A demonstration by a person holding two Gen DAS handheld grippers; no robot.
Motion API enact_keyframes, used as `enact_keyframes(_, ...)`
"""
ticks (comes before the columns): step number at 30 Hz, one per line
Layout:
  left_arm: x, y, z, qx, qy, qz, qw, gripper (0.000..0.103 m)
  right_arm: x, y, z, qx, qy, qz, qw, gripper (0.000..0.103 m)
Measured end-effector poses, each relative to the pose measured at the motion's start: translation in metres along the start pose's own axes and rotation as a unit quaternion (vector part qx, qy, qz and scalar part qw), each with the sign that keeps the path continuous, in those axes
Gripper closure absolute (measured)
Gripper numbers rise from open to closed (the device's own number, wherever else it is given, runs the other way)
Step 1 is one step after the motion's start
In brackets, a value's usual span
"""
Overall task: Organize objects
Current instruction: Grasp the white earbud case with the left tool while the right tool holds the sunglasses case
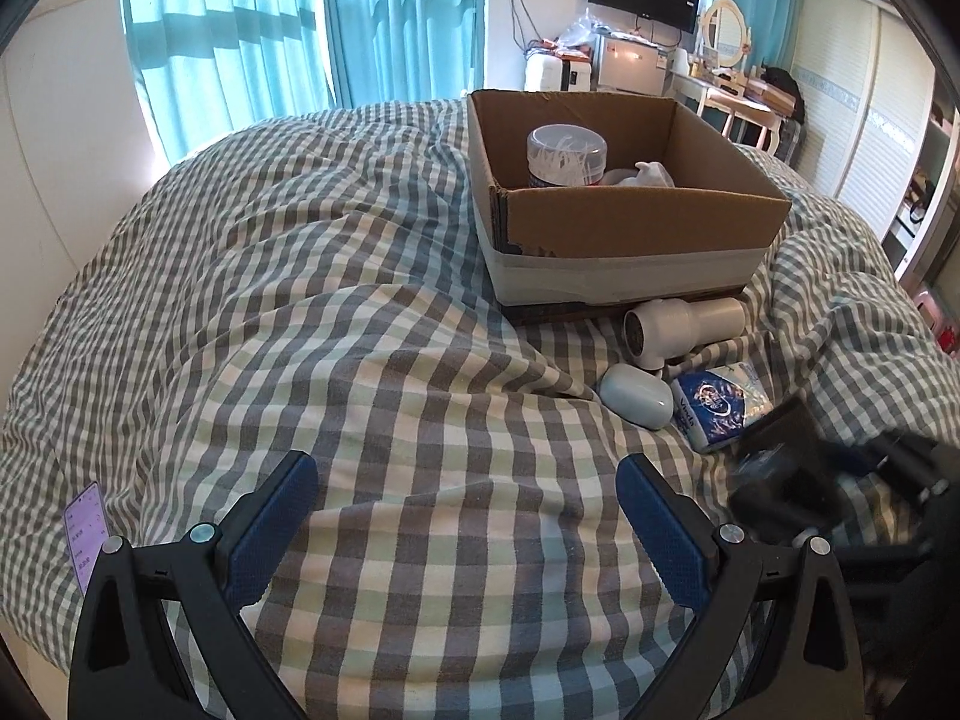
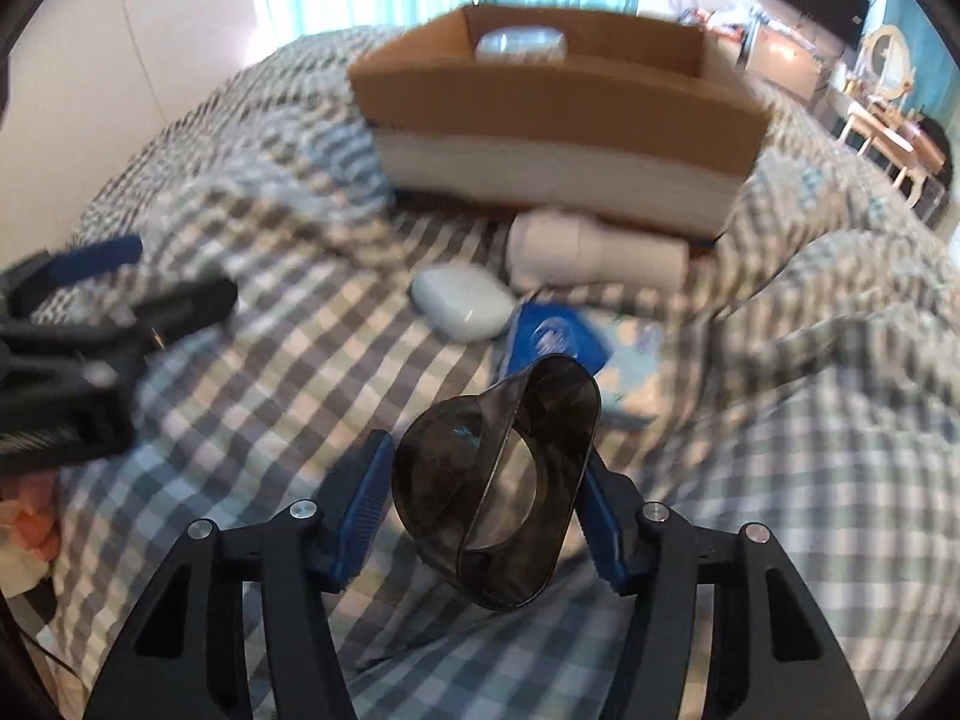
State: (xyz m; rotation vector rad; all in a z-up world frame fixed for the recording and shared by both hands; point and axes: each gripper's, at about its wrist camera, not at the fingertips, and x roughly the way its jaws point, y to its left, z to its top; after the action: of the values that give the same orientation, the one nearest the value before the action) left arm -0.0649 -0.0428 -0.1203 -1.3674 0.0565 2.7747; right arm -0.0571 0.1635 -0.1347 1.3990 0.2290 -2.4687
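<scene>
The left hand-held gripper has a matte black plastic frame with triangular cut-outs, round silver screws at its joints, and textured dark blue pads on both fingers. The right hand-held gripper matches: black arms, silver screws, ribbed blue pads.

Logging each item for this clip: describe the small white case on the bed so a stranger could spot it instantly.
Start at the cardboard box on the checked bedspread. Against its near side lies a white hair-dryer-like device, and just in front of that sits the small white case, touching a blue tissue pack. It is the only smooth, rounded pebble shape there, plain and unprinted.
</scene>
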Motion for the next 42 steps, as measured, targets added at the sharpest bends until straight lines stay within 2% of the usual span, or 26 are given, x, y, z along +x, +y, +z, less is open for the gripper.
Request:
enact_keyframes(2,0.000,-0.004,0.000,0.003,0.001,-0.001,1.0000,0.001,-0.010,-0.006,0.005,0.002,-0.014,-0.010,1.000,0.045)
enact_keyframes(6,0.001,-0.020,0.002,0.004,0.010,-0.035,0.9993,0.001,-0.031,-0.030,0.014,0.016,-0.037,-0.026,0.999,0.045)
enact_keyframes(11,0.009,-0.053,0.007,0.037,0.014,-0.045,0.9982,0.001,-0.041,-0.052,0.023,0.030,-0.049,-0.044,0.997,0.045)
enact_keyframes(15,0.022,-0.067,0.020,0.040,0.005,-0.034,0.9986,0.001,-0.047,-0.073,0.028,0.038,-0.057,-0.045,0.997,0.045)
enact_keyframes(18,0.040,-0.077,0.033,0.067,0.006,-0.015,0.9976,0.001,-0.045,-0.088,0.034,0.041,-0.058,-0.040,0.997,0.045)
enact_keyframes(22,0.068,-0.086,0.034,0.106,0.035,0.007,0.9937,0.001,-0.040,-0.100,0.045,0.038,-0.060,-0.036,0.997,0.045)
enact_keyframes(25,0.088,-0.092,0.029,0.130,0.064,0.007,0.9894,0.007,-0.034,-0.108,0.056,0.040,-0.060,-0.026,0.997,0.045)
enact_keyframes(28,0.101,-0.099,0.030,0.155,0.075,0.005,0.9851,0.010,-0.025,-0.112,0.064,0.044,-0.060,-0.016,0.997,0.045)
enact_keyframes(30,0.108,-0.103,0.033,0.163,0.081,-0.002,0.9832,0.015,-0.018,-0.115,0.066,0.050,-0.059,-0.004,0.997,0.045)
enact_keyframes(35,0.122,-0.108,0.038,0.173,0.102,-0.037,0.9789,0.049,-0.002,-0.119,0.061,0.060,-0.047,0.018,0.997,0.045)
enact_keyframes(38,0.120,-0.109,0.037,0.179,0.096,-0.034,0.9786,0.050,0.003,-0.124,0.057,0.069,-0.042,0.023,0.997,0.045)
enact_keyframes(42,0.111,-0.100,0.041,0.153,0.097,-0.050,0.9822,0.051,0.004,-0.125,0.053,0.071,-0.041,0.021,0.996,0.045)
